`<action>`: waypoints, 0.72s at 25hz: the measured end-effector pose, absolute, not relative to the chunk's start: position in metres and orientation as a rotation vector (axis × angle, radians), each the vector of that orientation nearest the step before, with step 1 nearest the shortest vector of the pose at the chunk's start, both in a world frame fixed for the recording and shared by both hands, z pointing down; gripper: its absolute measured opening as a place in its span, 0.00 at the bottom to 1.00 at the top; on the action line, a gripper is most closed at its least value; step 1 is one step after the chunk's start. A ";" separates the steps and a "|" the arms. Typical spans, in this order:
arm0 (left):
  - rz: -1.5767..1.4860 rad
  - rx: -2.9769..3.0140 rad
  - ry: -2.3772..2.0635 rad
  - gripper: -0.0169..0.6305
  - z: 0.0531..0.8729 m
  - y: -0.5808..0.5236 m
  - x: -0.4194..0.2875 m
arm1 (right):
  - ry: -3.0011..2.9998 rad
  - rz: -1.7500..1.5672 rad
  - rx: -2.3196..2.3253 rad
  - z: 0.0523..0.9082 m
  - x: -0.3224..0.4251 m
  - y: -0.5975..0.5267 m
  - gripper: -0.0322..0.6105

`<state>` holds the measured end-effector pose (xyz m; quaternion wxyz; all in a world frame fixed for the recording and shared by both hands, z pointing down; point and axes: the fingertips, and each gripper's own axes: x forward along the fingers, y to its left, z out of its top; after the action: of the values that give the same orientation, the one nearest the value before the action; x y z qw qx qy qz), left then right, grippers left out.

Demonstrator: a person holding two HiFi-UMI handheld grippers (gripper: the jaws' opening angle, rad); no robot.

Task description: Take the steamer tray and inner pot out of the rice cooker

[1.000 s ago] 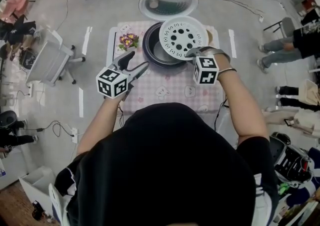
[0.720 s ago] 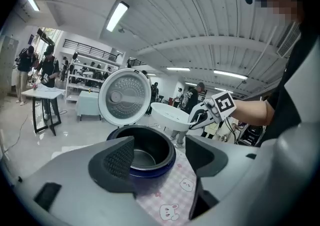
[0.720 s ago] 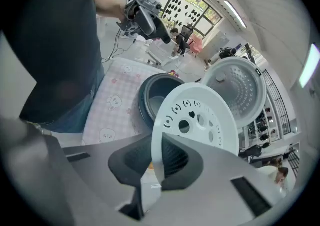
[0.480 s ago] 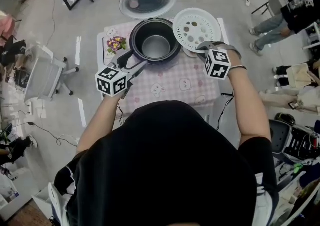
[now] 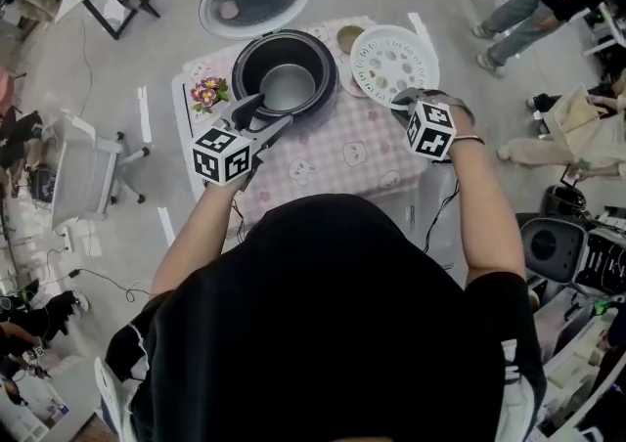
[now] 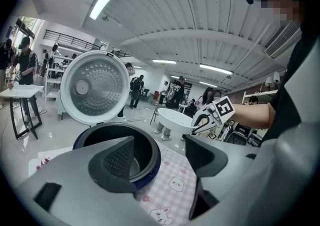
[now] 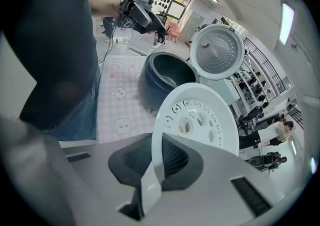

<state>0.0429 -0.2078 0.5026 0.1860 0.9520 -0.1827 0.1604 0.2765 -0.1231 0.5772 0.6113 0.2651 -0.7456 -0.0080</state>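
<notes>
Head view: right gripper [image 5: 399,96] pinches the steamer tray [image 5: 394,59] by its rim, just right of the rice cooker [image 5: 240,64] — inner pot [image 5: 289,88] sits inside.
Left gripper view: left gripper [image 6: 160,145] spread wide, empty.
Right gripper view: jaws pressed onto the steamer tray's edge.

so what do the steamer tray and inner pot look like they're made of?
steamer tray: probably moulded plastic, white and matte; thin even rim, round holes, no metallic glint.
inner pot: likely coated metal, dark grey with a satin finish; soft sheen on its floor.
Neither can be confirmed by look alone.
</notes>
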 end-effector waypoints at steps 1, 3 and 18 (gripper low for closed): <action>0.454 2.685 -0.503 0.54 0.504 -0.207 0.047 | -1.723 -0.003 0.621 0.582 0.279 -0.119 0.11; 0.461 2.689 -0.489 0.54 0.506 -0.207 0.054 | -1.727 0.025 0.636 0.592 0.284 -0.112 0.11; 0.519 2.686 -0.435 0.54 0.523 -0.204 0.071 | -1.765 0.238 0.640 0.694 0.281 -0.059 0.11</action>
<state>0.0712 -0.2037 0.5230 0.1848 0.9530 -0.1542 0.1842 0.2812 -0.0590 0.6936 0.5846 0.2744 -0.7567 0.1019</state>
